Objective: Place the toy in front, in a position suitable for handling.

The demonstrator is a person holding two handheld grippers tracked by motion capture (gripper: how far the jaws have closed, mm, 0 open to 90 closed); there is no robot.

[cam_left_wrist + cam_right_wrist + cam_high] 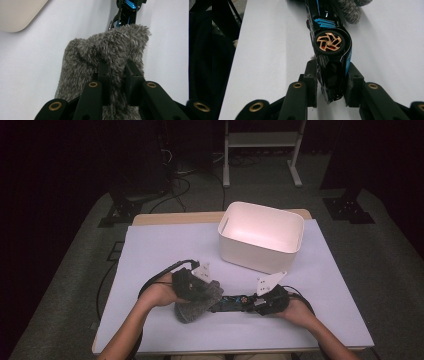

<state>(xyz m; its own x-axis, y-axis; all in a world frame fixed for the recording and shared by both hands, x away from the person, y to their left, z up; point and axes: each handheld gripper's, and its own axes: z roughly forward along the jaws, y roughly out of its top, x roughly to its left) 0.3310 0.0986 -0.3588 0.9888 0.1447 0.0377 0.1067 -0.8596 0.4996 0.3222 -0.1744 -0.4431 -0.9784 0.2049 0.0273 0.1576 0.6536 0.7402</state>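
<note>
Dim room w/ dark floor and a metal stand at the back, white tabletop [160, 250] up front, cream bin [261, 236] standing on its far right part. Near the front edge, grey fuzzy pouch [196, 301] lying on the sheet w/ a black-and-blue toy car [234, 303] poking out of its right end toward the bin-free side. Left gripper [117, 72] pinched tight on a fold of the pouch's pile, jaws nearly together w/ fluff bulging between them. Right gripper [331, 82] clamped on the car's tail end, pads pressing both flanks just behind the copper-spoked wheel [329, 42]. Pouch prob soft, light, floppy: apt to stretch and drag rather than hold shape, so best gripped by a thick bunch of fabric near the mouth, as now. Car prob rigid, glossy, a bit slippery: safer squeezed across the flat body sides, not the wheels. Hard to tell how much of the car sits inside the pouch; front end hidden by fur. Bin interior mostly visible, near wall's inside cut off
</note>
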